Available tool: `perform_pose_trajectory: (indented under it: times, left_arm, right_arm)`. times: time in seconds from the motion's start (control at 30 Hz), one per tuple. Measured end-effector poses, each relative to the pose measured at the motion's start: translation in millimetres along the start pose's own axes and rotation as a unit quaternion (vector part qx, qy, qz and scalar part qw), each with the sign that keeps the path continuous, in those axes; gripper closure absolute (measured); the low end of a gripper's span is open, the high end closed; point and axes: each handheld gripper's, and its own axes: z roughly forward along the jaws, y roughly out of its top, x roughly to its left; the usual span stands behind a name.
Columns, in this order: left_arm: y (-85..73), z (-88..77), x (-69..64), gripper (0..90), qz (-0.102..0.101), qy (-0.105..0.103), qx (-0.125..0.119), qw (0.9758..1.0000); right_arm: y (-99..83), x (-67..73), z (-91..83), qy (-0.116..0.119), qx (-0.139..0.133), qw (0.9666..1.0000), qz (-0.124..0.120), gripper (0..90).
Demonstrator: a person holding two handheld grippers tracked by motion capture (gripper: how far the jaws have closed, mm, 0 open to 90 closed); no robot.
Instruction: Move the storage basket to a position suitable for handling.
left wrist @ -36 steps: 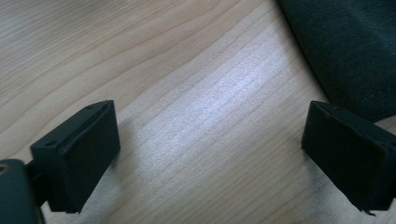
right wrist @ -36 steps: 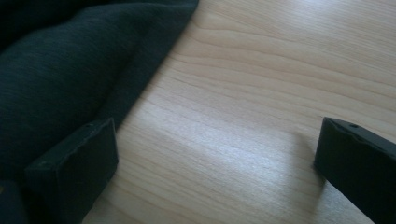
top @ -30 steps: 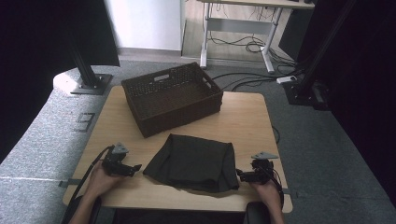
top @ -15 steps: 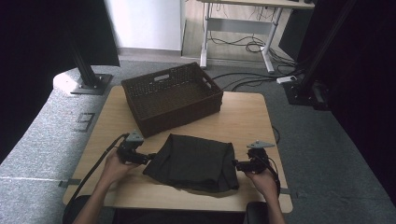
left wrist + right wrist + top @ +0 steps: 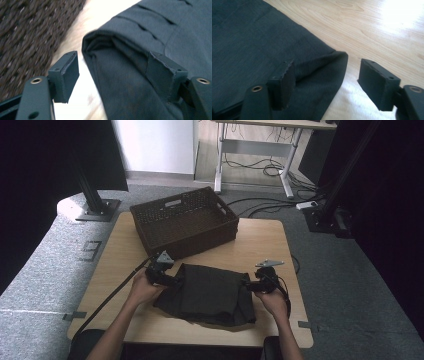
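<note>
Your forearms enter from the near edge of the wooden table. Your left hand and right hand each carry a gripper at opposite sides of the dark folded garment, which lies flat on the near half of the table, in front of the basket.

Left gripper: it sits at the garment's left far corner. In the left gripper view, the folded corner of the garment lies between the jaws. One pad rests on the cloth; the other stands clear of it over bare table, with a gap remaining. The jaws have just been closing and stand at a medium opening, not yet clamped on the fabric.

Right gripper: it sits at the garment's right edge. In the right gripper view, the corner of the garment reaches in between the jaws. One pad lies against the cloth; the other stands apart from it above the table surface. These jaws have also just been closing and stand partly open, with no grip made.

A cable trails from the left gripper toward the near left table edge.

Beyond the garment, the dark woven basket stands on the far half of the table, just beside the garment's far edge. Behind the table, a desk frame stands on the floor.
</note>
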Motion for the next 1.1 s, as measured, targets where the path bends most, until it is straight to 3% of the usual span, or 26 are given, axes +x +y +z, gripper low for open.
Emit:
perform_pose_trajectory:
  times: [0.17, 0.4, 0.5, 0.57, 0.67, 0.73, 0.83, 1.0, 1.03, 1.1]
  left_arm:
    - [2.6, 12.4, 2.5, 30.8, -0.005, -0.002, -0.002, 1.0]
    - [-1.8, 23.4, 6.6, 30.0, -0.007, 0.004, 0.013, 0.9999]
    - [-5.2, 29.3, 6.8, 30.1, 0.0, 0.01, 0.025, 0.9996]
    - [-5.1, 28.7, 7.4, 30.1, -0.006, 0.006, 0.025, 0.9997]
    - [-1.9, 21.9, 5.5, 30.3, -0.005, 0.007, 0.015, 0.9999]
    - [5.4, 6.3, 1.0, 29.4, -0.008, 0.005, -0.019, 0.9998]
    - [12.1, -2.9, -0.1, 28.6, -0.021, 0.002, -0.054, 0.9983]
    - [14.4, 17.5, 2.4, 27.9, -0.018, 0.018, -0.021, 0.9994]
    - [9.9, 32.7, 4.6, 28.0, -0.022, 0.025, 0.0, 0.9995]
    - [4.1, 44.6, 7.9, 25.1, -0.027, 0.032, 0.024, 0.9988]
  right_arm:
    - [6.1, -1.5, 11.6, 0.004, 0.007, 1.0, 0.002, 33.6]
    - [7.6, -2.1, 33.7, -0.013, 0.023, 0.9997, 0.002, 21.9]
    - [6.5, -3.4, 39.9, -0.02, 0.03, 0.9994, 0.001, 20.1]
    - [5.6, -4.1, 42.1, -0.02, 0.033, 0.9993, 0.005, 18.8]
    - [4.7, -4.6, 42.2, -0.019, 0.033, 0.9993, 0.006, 18.6]
    - [3.5, -4.7, 42.3, -0.02, 0.031, 0.9993, 0.008, 18.0]
    - [3.5, -5.2, 42.9, -0.02, 0.031, 0.9993, 0.008, 17.1]
    - [4.0, -6.0, 43.5, -0.018, 0.034, 0.9992, 0.008, 16.0]
    - [3.5, -6.4, 43.8, -0.018, 0.034, 0.9992, 0.008, 15.5]
    - [2.0, -7.3, 44.6, -0.022, 0.036, 0.9991, 0.012, 12.3]
